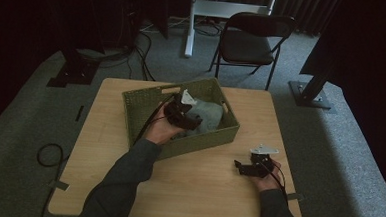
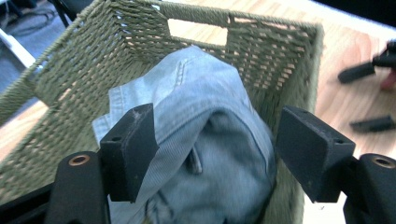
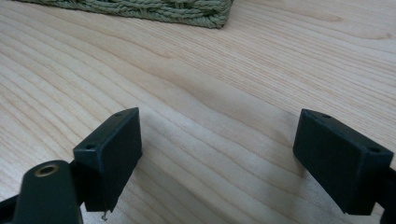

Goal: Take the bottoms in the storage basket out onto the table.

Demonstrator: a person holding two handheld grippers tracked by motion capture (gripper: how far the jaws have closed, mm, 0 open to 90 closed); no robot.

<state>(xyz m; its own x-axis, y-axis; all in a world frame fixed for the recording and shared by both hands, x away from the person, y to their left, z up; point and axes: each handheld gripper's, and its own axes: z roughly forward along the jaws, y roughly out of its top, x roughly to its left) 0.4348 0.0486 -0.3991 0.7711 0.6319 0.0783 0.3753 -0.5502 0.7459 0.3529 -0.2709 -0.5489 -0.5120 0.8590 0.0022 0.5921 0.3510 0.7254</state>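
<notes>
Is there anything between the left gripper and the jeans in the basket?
Nothing visible is. The left gripper is inside the green woven basket, right over the folded jeans. Its jaws stand open on either side of the cloth, with no other item between them and the denim.

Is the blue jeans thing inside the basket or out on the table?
Inside. The denim garment sits bunched within the green woven basket, whose walls rise around it; the left hand-held gripper is open above it.
</notes>
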